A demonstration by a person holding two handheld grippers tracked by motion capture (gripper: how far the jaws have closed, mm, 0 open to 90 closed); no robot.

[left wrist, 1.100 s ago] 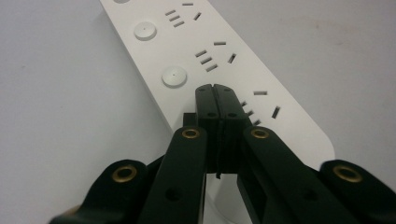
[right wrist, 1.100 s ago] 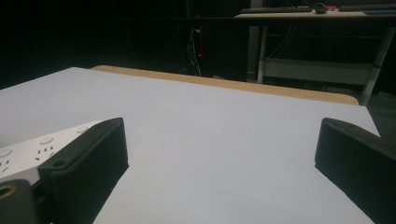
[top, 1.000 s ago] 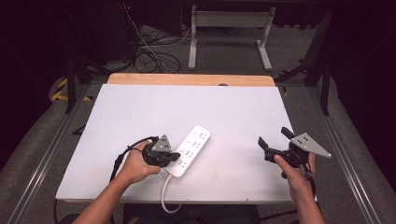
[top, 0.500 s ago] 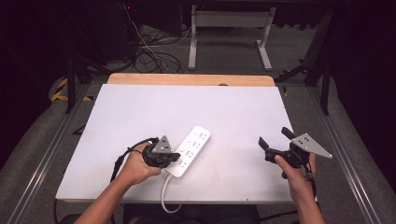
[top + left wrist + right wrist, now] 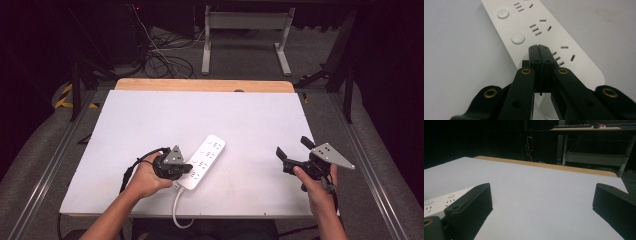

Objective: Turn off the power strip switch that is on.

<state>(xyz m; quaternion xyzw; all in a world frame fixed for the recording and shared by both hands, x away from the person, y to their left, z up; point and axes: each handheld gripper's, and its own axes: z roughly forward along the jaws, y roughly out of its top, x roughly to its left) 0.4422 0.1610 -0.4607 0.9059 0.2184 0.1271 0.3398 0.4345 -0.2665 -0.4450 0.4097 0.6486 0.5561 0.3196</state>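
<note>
Here: left gripper [image 5: 539, 47] closed, covering power strip [image 5: 544, 30] end | right gripper [image 5: 296, 152] apart

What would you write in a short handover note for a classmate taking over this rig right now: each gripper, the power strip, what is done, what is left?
Left gripper: jaws shut, tips over the near end of the white plastic power strip, beside its round buttons; contact cannot be told.
Right gripper: jaws open, holding nothing, off to the right above the white table.
Power strip: flat, diagonal, its white cable hanging over the near edge.
Done: left gripper brought to the strip.
Left: probably pressing a button; the right gripper has not yet joined in.
</note>
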